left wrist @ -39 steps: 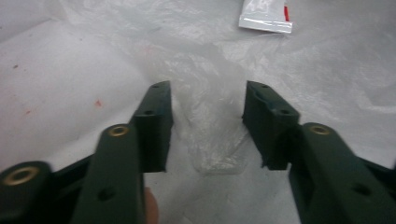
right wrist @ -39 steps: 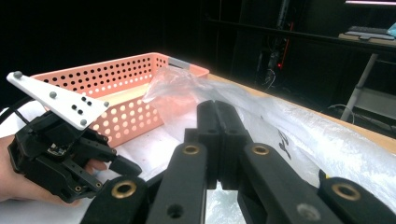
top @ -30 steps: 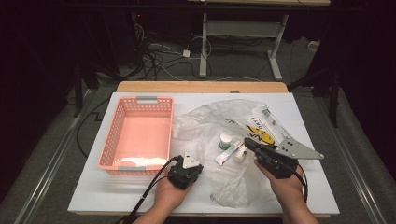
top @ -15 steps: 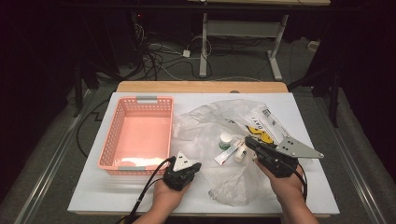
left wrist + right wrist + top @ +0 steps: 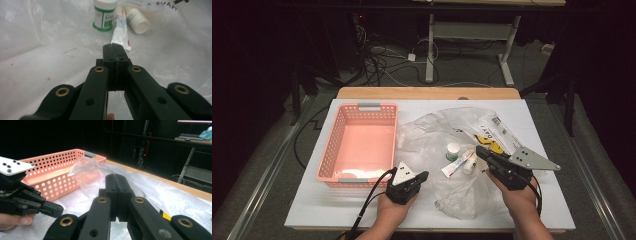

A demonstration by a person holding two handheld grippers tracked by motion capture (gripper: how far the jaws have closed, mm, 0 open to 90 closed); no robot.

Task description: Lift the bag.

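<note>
Lying on the white-topped desk [image 5: 312, 200], a crumpled clear plastic bag [image 5: 452, 135] spreads across the middle and right, and on it rest three small things close together: a short white jar with a green band [image 5: 453, 151], a flattened white tube with red and blue print [image 5: 457, 165] and a small white bottle on its side [image 5: 470, 163]. In the left gripper view the jar [image 5: 104, 13] stands upright at the top, the tube [image 5: 120, 30] lies just beside it with its crimped end pointing toward the camera, and the bottle [image 5: 137, 20] lies touching the tube's far side.

The left claw [image 5: 422, 175], held in the person's left hand [image 5: 393, 209], sits low near the desk's front edge, just right of the pink perforated plastic basket [image 5: 328, 155]. Its jaws are pressed together with nothing between them, the tips [image 5: 114, 47] aimed at the tube's near end and just short of it.

The right claw [image 5: 479, 151], in the right hand [image 5: 518, 196], points left toward the bottle and tube, its tip just beside them above the bag. Its jaws [image 5: 116, 178] are also closed flat against each other and hold nothing. From that view the basket [image 5: 53, 173] stands beyond, a fold of the bag [image 5: 86, 168] rising against its wall, with the left claw [image 5: 53, 211] at lower left.
</note>
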